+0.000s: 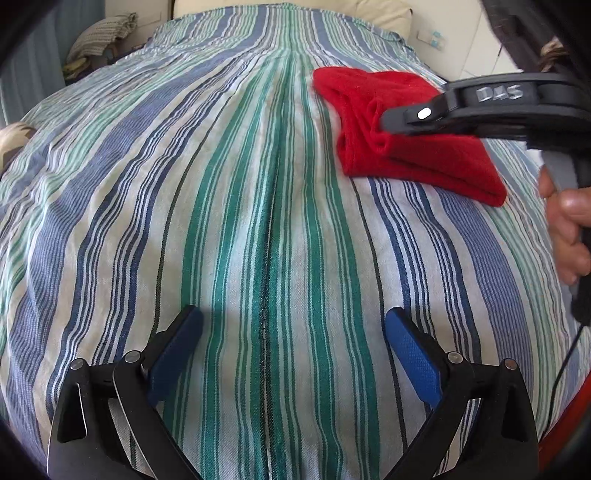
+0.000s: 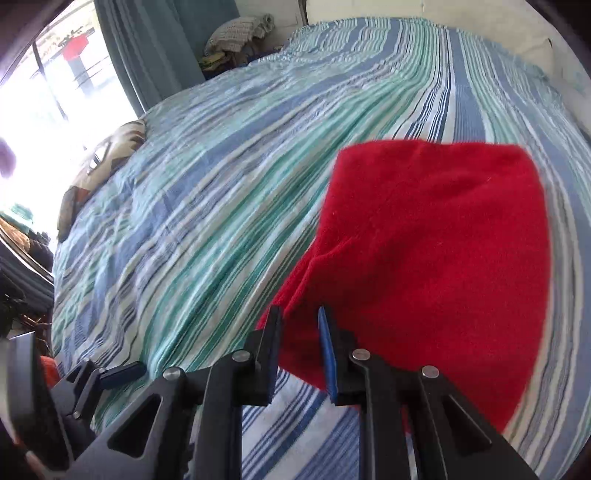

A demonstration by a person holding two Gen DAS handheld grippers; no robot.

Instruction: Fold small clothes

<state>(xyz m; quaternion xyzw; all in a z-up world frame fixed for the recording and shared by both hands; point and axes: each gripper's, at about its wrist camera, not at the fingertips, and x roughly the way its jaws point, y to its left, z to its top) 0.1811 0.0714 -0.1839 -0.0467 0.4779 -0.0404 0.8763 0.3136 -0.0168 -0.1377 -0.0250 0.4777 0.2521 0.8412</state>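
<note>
A red fleece cloth [image 1: 417, 158] lies folded on the striped bedspread [image 1: 258, 221], to the upper right in the left wrist view. My right gripper [image 2: 301, 314] stands at the cloth's [image 2: 436, 240] near left corner. Its jaws are narrow, with red folds bunched between the pads. In the left wrist view that gripper [image 1: 384, 122] comes in from the right, held by a hand [image 1: 565, 218]. My left gripper [image 1: 293, 321] is open wide over bare bedspread, well short of the cloth, with nothing between its blue pads [image 1: 413, 354].
A cream pillow [image 1: 380, 14] lies at the head of the bed. A patterned cushion [image 2: 103, 173] lies at the bed's left edge near a bright window [image 2: 55, 110] and teal curtain [image 2: 159, 40]. A knitted bundle [image 2: 240, 31] sits beyond the far corner.
</note>
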